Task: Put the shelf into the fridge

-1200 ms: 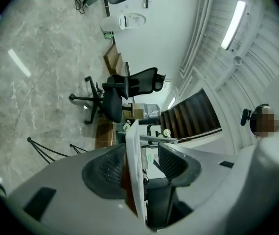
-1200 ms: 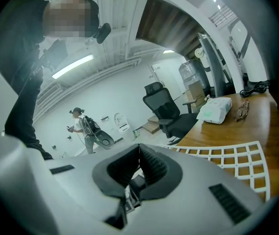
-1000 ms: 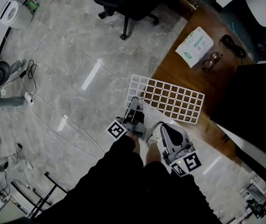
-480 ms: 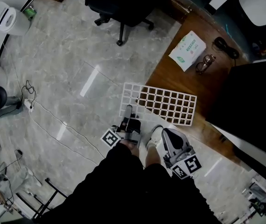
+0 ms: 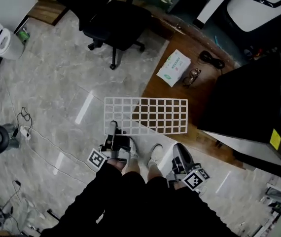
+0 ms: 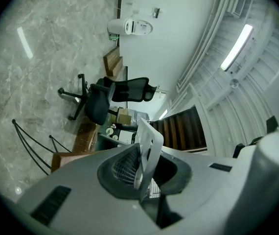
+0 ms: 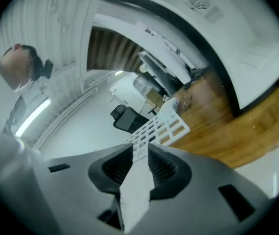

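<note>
A white grid shelf (image 5: 148, 115) hangs level over the floor and the table's near end. My left gripper (image 5: 113, 128) grips its near left corner. In the left gripper view the shelf's edge (image 6: 149, 138) stands between the pads of that gripper (image 6: 147, 155), whose jaws are opening slightly. My right gripper (image 5: 176, 149) is under the shelf's near right part. The right gripper view shows a white strip of the shelf (image 7: 161, 126) filling the gap in that gripper (image 7: 140, 155), with both pads touching it as the jaws are opening. The black fridge (image 5: 239, 98) stands at the right.
The wooden table (image 5: 155, 90) carries a tissue box (image 5: 174, 68), glasses (image 5: 192, 75) and a black cable (image 5: 209, 59). A black office chair (image 5: 116, 19) stands on the marble floor beyond. Cables (image 5: 24, 117) trail at the left. My legs fill the bottom.
The shelf has swung from a slanted lie to square and shifted left. My left gripper moved down and left along its edge to the corner. The right gripper stayed near the right.
</note>
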Available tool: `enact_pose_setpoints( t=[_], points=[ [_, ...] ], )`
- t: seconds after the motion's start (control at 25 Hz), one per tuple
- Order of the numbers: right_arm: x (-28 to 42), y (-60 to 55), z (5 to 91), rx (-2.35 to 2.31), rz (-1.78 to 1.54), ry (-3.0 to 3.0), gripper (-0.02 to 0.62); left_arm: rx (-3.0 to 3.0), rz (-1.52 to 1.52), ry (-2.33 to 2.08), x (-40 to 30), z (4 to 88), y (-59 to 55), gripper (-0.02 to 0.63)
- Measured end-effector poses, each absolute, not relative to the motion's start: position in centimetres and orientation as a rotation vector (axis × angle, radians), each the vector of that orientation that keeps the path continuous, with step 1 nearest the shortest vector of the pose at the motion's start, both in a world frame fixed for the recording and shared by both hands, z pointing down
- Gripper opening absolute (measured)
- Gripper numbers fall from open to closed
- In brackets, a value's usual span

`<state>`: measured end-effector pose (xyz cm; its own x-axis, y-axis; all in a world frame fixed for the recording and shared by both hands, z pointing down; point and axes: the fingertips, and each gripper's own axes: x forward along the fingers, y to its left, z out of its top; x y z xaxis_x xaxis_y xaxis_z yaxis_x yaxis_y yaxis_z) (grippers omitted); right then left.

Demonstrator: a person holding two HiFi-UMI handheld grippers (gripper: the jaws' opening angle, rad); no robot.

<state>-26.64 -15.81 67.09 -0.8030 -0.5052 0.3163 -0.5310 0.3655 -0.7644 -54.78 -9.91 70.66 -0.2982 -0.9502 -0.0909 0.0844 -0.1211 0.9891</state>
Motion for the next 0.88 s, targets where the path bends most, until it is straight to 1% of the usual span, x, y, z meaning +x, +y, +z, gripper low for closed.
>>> enact_pose_setpoints(
  t=[0.12,0.16,0.28,0.4,0.44,0.52,0.6,0.72,0.88],
  points=[
    [-25.7,-16.5,65.5,1.065,1.743,-2.552,0.186,1.091,-1.571,-1.264,-55.3,66.5,-9.8,0.038],
    [-25.6,-17.1,64.9,1.083,1.823,-2.572,0.208,1.100,-1.572,-1.251,-55.3,65.3,-9.8,0.038],
    [-25.3,-19.0,63.7,1.161,1.998,-2.607,0.254,1.122,-1.559,-1.212,-55.2,62.2,-9.9,0.039],
    [-25.4,-20.0,62.0,1.188,2.066,-2.655,0.259,1.143,-1.540,-1.179,-54.5,60.0,-9.4,0.040],
    [-25.5,-20.2,61.3,1.191,2.065,-2.676,0.252,1.147,-1.538,-1.168,-54.3,59.4,-9.3,0.040],
    [-25.5,-20.5,60.1,1.212,2.044,-2.713,0.147,1.153,-1.537,-1.147,-54.0,58.5,-9.2,0.041],
    [-25.3,-20.6,59.5,1.245,2.095,-2.713,0.066,1.166,-1.528,-1.136,-53.9,57.9,-9.2,0.041],
    [-24.0,-19.8,58.2,1.280,2.234,-2.720,0.046,1.185,-1.503,-1.119,-53.0,57.2,-9.3,0.039],
    [-21.1,-18.8,56.4,1.333,2.263,-2.764,0.038,1.229,-1.466,-1.080,-50.8,55.4,-10.3,0.036]
  ],
)
